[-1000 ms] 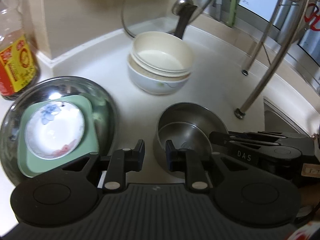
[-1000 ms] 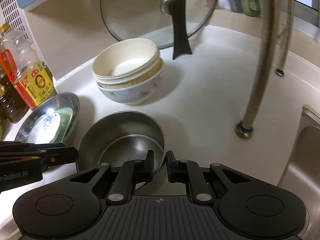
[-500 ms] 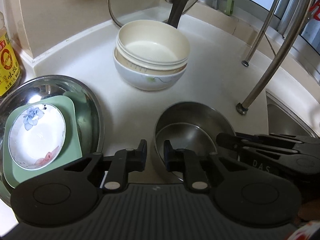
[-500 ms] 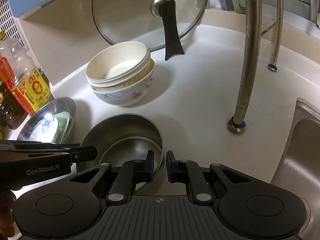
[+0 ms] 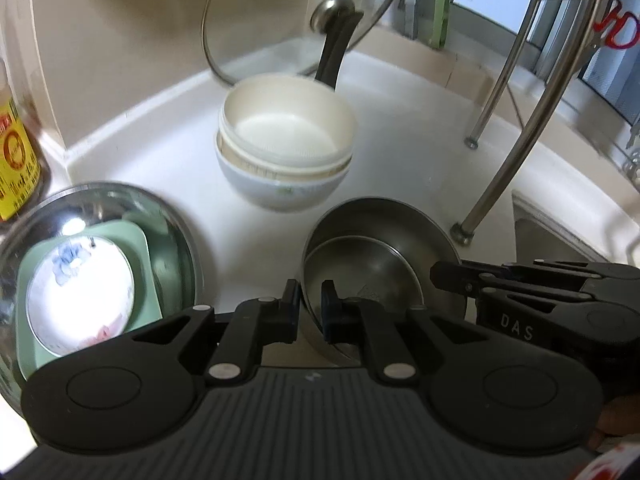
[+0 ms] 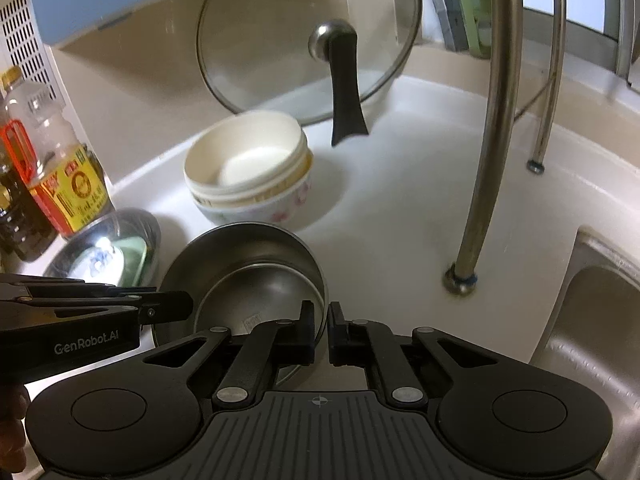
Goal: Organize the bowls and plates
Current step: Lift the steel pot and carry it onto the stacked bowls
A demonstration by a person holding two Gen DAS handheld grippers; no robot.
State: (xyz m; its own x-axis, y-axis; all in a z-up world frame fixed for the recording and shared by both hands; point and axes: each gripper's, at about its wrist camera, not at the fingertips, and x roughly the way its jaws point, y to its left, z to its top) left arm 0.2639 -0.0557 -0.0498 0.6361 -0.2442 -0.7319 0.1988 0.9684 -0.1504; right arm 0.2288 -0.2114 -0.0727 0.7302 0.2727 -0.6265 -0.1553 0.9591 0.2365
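Two nested steel bowls, the outer one [image 5: 400, 220] [image 6: 240, 240] holding a smaller one [image 5: 368, 268] [image 6: 260, 288], sit on the white counter right in front of both grippers. My left gripper [image 5: 311, 296] [image 6: 180, 304] is shut on their left rim, one finger inside and one outside. Opposite it, my right gripper [image 6: 321, 316] [image 5: 440, 276] is shut on the right rim of the outer bowl. Behind them stands a stack of cream and white ceramic bowls [image 5: 288, 140] [image 6: 248, 160]. At the left, a steel plate [image 5: 120, 192] [image 6: 132, 220] holds a green square dish [image 5: 148, 248] and a small floral saucer [image 5: 80, 292].
A glass pot lid [image 5: 280, 20] [image 6: 280, 40] leans on the back wall. Oil bottles [image 5: 16, 160] [image 6: 68, 184] stand at the far left. Metal rack legs [image 5: 508, 168] [image 6: 488, 160] rise from the counter to the right, with the steel sink [image 5: 560, 232] [image 6: 592, 320] beyond them.
Both grippers' jaws have narrowed onto the rim of the steel bowls. The left gripper's fingers now straddle the rim instead of standing beside it. Both views shifted slightly.
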